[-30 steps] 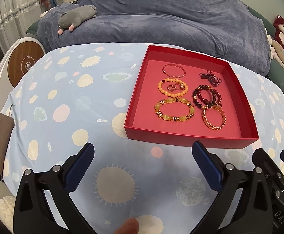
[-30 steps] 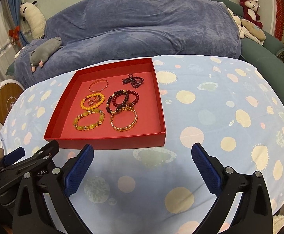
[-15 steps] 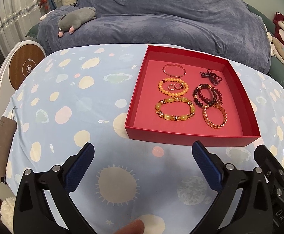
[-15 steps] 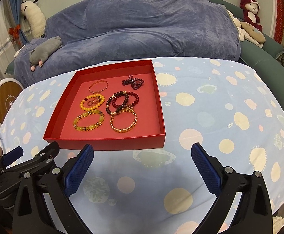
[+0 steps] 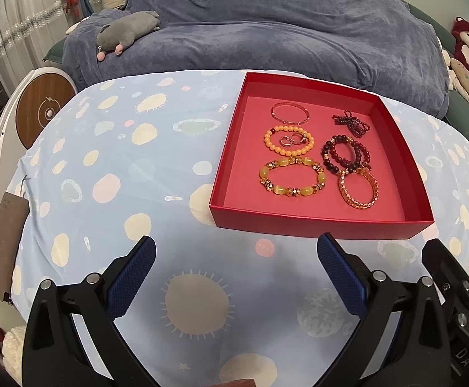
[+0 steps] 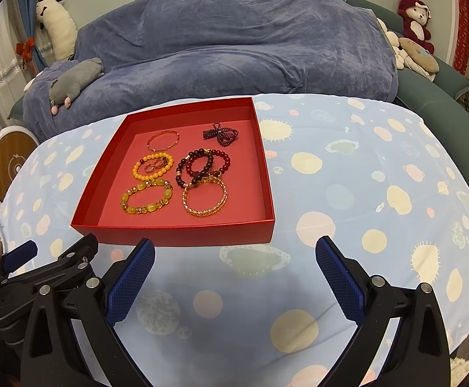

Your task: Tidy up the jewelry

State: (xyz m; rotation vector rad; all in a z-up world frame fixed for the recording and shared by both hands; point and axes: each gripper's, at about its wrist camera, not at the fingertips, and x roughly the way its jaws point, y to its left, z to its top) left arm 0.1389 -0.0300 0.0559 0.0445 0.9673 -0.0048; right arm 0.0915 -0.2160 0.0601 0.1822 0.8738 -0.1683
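A shallow red box (image 5: pixel 318 224) (image 6: pixel 173 233) rests on a light blue patterned cloth. Inside lie a thin pink bangle (image 5: pixel 289 113) (image 6: pixel 163 140), an orange bead bracelet (image 5: pixel 288 143) (image 6: pixel 153 165) with small rings in its middle, a yellow stone bracelet (image 5: pixel 292 176) (image 6: pixel 145 196), dark red bead bracelets (image 5: pixel 345 158) (image 6: pixel 202 166), a gold chain bracelet (image 5: pixel 358 188) (image 6: pixel 205 198) and a dark knotted bead strand (image 5: pixel 352 123) (image 6: pixel 221 135). My left gripper (image 5: pixel 236 259) and right gripper (image 6: pixel 234 258) both hover open and empty in front of the box's near wall.
Behind the table is a sofa under a blue-grey cover (image 6: pixel 234 42) with a grey plush toy (image 5: pixel 124 29) and other plush toys (image 6: pixel 416 29) at the right. A white device with a round wooden face (image 5: pixel 42 113) stands at the left. Cloth stretches bare left and right of the box.
Both grippers have pulled slightly back and up from the box, so it sits a little farther in view. The jewelry has not moved and both grippers stay open.
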